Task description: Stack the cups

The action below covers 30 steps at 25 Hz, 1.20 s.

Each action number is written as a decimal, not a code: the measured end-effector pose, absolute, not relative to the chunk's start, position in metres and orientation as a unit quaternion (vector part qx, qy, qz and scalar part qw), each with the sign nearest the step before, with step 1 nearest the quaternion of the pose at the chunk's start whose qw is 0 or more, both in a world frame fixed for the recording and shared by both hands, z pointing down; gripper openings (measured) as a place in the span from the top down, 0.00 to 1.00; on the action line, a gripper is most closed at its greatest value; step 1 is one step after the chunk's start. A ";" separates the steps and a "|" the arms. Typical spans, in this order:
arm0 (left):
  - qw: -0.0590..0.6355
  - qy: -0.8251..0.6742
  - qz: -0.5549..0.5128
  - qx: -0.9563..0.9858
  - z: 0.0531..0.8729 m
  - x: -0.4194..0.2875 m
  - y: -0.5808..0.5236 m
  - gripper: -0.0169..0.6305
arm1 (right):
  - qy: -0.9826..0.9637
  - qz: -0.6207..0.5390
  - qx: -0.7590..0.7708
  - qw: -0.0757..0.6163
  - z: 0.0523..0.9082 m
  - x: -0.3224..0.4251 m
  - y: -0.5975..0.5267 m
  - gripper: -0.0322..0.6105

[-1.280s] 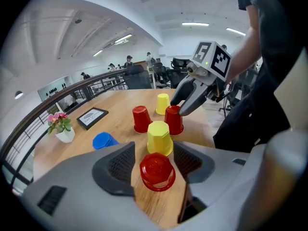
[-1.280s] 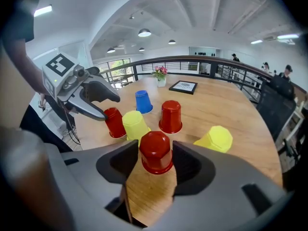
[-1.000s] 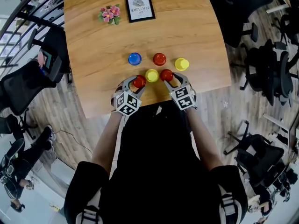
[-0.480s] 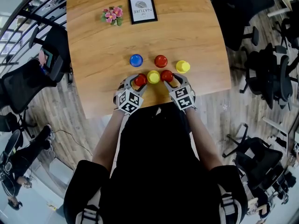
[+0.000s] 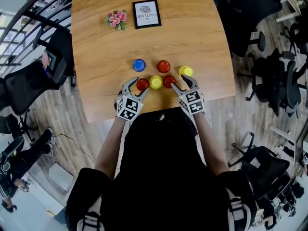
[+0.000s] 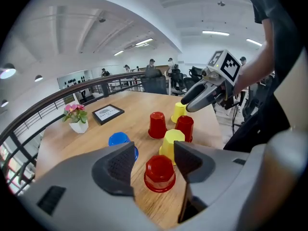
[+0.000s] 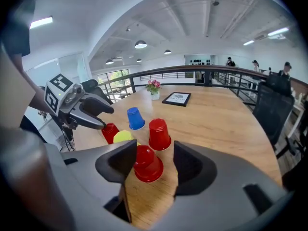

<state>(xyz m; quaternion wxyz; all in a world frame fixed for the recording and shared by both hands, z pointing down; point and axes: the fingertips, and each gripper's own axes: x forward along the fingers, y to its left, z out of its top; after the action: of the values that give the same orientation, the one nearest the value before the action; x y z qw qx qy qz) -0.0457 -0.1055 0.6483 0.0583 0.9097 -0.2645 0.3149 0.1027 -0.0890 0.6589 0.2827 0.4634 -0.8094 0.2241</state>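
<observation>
Six upturned cups stand on the wooden table (image 5: 96, 42). The back row is a blue cup (image 5: 139, 65), a red cup (image 5: 163, 66) and a yellow cup (image 5: 186, 71). The front row is a red cup (image 5: 142, 84), a yellow cup (image 5: 156, 82) and a red cup (image 5: 169, 81). My left gripper (image 5: 136, 86) is open, and the front left red cup (image 6: 159, 173) stands between its jaws untouched. My right gripper (image 5: 180, 83) has its jaws opening. The front right red cup (image 7: 147, 164) sits just ahead between them, resting on the table.
A framed sign (image 5: 146, 14) and a small pot of pink flowers (image 5: 114, 19) stand at the far end of the table. Office chairs (image 5: 29, 85) stand round it on both sides. The near table edge lies just behind both grippers.
The right gripper's jaws have spread and it has eased back and to the right off the front right red cup. The left gripper and the cups keep their places.
</observation>
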 end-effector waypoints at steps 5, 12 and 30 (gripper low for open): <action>0.123 -0.334 0.265 0.896 0.630 -0.056 -0.116 0.57 | -0.808 0.212 0.469 0.288 0.651 0.132 -0.098 0.56; 0.128 -0.382 0.261 0.877 0.617 -0.063 -0.114 0.57 | -0.805 0.199 0.467 0.308 0.658 0.163 -0.107 0.56; 0.142 -0.453 0.257 0.842 0.611 -0.075 -0.090 0.57 | -0.805 0.206 0.441 0.339 0.703 0.174 -0.118 0.60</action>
<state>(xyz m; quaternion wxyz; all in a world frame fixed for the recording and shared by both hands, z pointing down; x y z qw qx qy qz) -0.0749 -0.0900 0.6112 0.1417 0.8418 -0.4530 0.2571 0.1737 -0.1180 0.7026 0.3393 0.4412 -0.8049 0.2059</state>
